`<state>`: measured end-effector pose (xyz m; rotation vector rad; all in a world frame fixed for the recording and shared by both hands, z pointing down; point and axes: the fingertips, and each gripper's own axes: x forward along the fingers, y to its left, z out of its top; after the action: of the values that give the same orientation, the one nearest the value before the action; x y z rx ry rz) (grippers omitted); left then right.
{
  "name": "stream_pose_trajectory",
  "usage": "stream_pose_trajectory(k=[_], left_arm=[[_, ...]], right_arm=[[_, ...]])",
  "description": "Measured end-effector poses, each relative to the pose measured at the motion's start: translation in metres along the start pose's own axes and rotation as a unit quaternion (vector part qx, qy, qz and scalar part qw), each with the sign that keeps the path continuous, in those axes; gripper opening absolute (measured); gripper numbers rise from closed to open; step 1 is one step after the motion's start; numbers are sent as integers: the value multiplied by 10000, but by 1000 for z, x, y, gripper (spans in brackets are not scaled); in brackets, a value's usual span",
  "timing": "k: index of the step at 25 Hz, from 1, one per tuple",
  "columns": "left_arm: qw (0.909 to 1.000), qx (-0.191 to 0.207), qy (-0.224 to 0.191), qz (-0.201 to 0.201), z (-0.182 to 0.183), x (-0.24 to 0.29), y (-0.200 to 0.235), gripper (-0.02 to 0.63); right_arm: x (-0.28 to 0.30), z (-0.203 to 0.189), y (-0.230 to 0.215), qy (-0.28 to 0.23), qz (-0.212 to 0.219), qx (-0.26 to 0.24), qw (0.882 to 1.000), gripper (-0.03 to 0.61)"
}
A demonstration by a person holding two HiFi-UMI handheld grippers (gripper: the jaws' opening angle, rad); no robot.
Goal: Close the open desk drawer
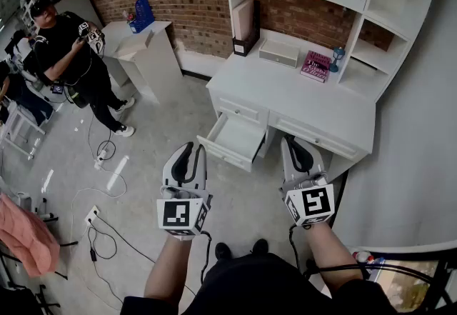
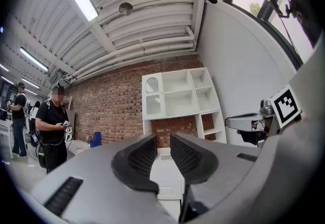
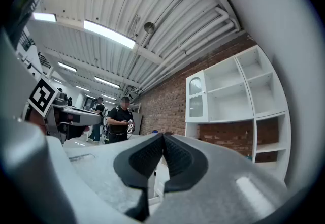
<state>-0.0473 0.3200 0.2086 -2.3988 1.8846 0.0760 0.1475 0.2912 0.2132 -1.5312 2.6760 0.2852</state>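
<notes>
Far to my left a person (image 1: 68, 56) in black stands beside a white pedestal (image 1: 146, 49) against the brick wall. My left claw (image 1: 191, 149) comes next. In the left gripper view (image 2: 163, 139) its two pads are drawn in to a thin slit with nothing in it.

Just ahead and a little to the right of it is the open drawer (image 1: 235, 138). It sits at the left end of the white desk (image 1: 285, 96), and neither claw touches it. It is pulled straight out of the desk front, and its mouth end points down-left in the head view, toward the floor between my claws. Its front panel runs parallel to the desk's edge.

I count one drawer out, two shut drawer fronts, one desk and two claws.

A pink book (image 1: 315, 66) lies on the desktop. My right claw (image 1: 294, 143) is below the desk's front edge. In the right gripper view (image 3: 163, 136) its pads are pressed together and hold nothing.
</notes>
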Motion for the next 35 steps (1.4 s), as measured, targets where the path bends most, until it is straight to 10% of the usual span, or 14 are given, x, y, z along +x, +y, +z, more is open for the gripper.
stream_pose_trajectory(k=[10, 13, 18, 35], left_arm=[[10000, 4, -3, 86, -9, -8, -6, 83], [9998, -62, -31, 191, -13, -14, -4, 84], [9996, -98, 275, 61, -35, -20, -7, 217], [9872, -248, 1566, 176, -214, 51, 90, 235]], right_arm=[[-17, 1, -16, -54, -226, 147, 9996, 5], [-19, -6, -26, 7, -285, 330, 9990, 116], [-20, -22, -33, 180, -225, 406, 9988, 167], [95, -100, -35, 746, -464, 549, 9946, 183]])
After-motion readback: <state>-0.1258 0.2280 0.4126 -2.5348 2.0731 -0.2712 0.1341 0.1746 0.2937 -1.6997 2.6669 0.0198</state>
